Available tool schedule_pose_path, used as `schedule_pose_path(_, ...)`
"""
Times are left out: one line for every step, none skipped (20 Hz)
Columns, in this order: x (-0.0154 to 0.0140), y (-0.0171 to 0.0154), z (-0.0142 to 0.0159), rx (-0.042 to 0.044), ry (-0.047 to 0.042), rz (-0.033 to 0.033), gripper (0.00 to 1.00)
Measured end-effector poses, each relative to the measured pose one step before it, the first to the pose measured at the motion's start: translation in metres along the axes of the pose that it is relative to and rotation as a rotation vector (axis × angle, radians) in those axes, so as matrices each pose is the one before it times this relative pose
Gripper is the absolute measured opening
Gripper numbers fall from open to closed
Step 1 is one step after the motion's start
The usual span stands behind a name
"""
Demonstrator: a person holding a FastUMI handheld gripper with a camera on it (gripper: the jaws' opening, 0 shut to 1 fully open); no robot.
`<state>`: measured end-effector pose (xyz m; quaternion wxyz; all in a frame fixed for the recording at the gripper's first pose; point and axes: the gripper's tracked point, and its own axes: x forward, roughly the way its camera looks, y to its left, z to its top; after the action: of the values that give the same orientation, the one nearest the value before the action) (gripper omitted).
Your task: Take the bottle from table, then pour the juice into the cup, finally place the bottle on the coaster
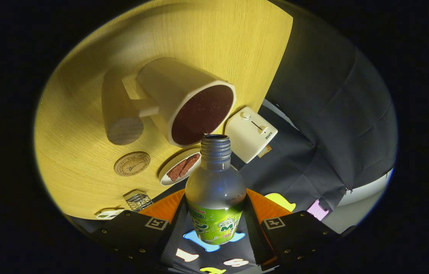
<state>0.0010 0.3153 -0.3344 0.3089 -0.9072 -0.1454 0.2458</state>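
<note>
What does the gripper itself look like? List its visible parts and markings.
The gripper has two broad, flat fingers, one to each side of the bottle. Each finger carries a square black-and-white tag with a pale border near its inner edge. Small round screws dot the outer plates. No cables are visible.

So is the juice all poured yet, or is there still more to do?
Done: the bottle is off the table, held between the gripper's two fingers. In hand: pouring. The bottle is tipped with its open mouth at the rim of the cup, which looks dark inside; I can't tell whether juice is flowing. Left: setting the bottle on the round coaster, which sits bare beside the cup.
</note>
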Motion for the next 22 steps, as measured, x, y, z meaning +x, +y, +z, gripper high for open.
schedule_pose_path(0.00022, -0.00026, -0.00063, -0.00077, 0.00022, 0.00009, 0.76)
schedule_pose_path(-0.00069, -0.00137, -0.00088, 0.00004, -0.0001, -0.00203, 0.76)
schedule_pose_path(0.00073, 0.00081, 0.00026, -0.00033, -0.00097, -0.00022, 0.76)
schedule_pose_path(-0.00054, 0.00007, -0.00046, 0.00026, -0.00067, -0.00036, 0.76)
schedule_pose_path(-0.00021, 0.00078, 0.00133, 0.00104, -0.00085, 0.00055, 0.76)
schedule_pose_path(-0.00117, 0.00046, 0.00031, 0.00384, -0.00189, 0.00049, 0.76)
schedule_pose_path(0.00086, 0.00019, -0.00075, 0.00545, -0.00008, 0.00209, 0.76)
schedule_pose_path(-0.00036, 0.00039, 0.00027, 0.00679, -0.001, 0.00201, 0.76)
schedule_pose_path(0.00009, 0.00106, 0.00042, 0.00813, -0.00102, -0.0003, 0.76)
schedule_pose_path(-0.00085, -0.00075, -0.00033, 0.01228, -0.00025, -0.0028, 0.76)
schedule_pose_path(-0.00068, 0.00204, -0.00039, 0.01756, 0.00325, 0.00181, 0.76)
schedule_pose_path(0.00021, 0.002, -0.00096, 0.01773, 0.0032, 0.00825, 0.76)
schedule_pose_path(0.0013, 0.00091, -0.00022, 0.0166, 0.00201, 0.00481, 0.76)
schedule_pose_path(0.00008, -0.00017, -0.00094, 0.01534, 0.00131, -0.00005, 0.76)
schedule_pose_path(-0.00058, 0.00052, 0.00043, 0.02026, -0.00164, -0.0014, 0.76)
schedule_pose_path(-0.00022, 0.00039, -0.00047, 0.02387, -0.00298, -0.00016, 0.76)
schedule_pose_path(-0.00044, 0.0012, 0.0003, 0.02221, -0.00196, 0.00498, 0.75)
schedule_pose_path(-0.00065, 0.00193, 0.00012, 0.02773, -0.0055, 0.00661, 0.76)
schedule_pose_path(-0.00088, 0.00244, -0.00044, 0.03175, -0.00416, 0.00493, 0.76)
schedule_pose_path(-0.00023, 0.00159, -0.00102, 0.03081, 0.00011, 0.00402, 0.76)
schedule_pose_path(-0.00069, 0.00167, -0.00144, 0.032, -0.0001, 0.00429, 0.76)
schedule_pose_path(-0.00042, 0.00172, -0.00174, 0.03495, 0.00072, 0.00471, 0.76)
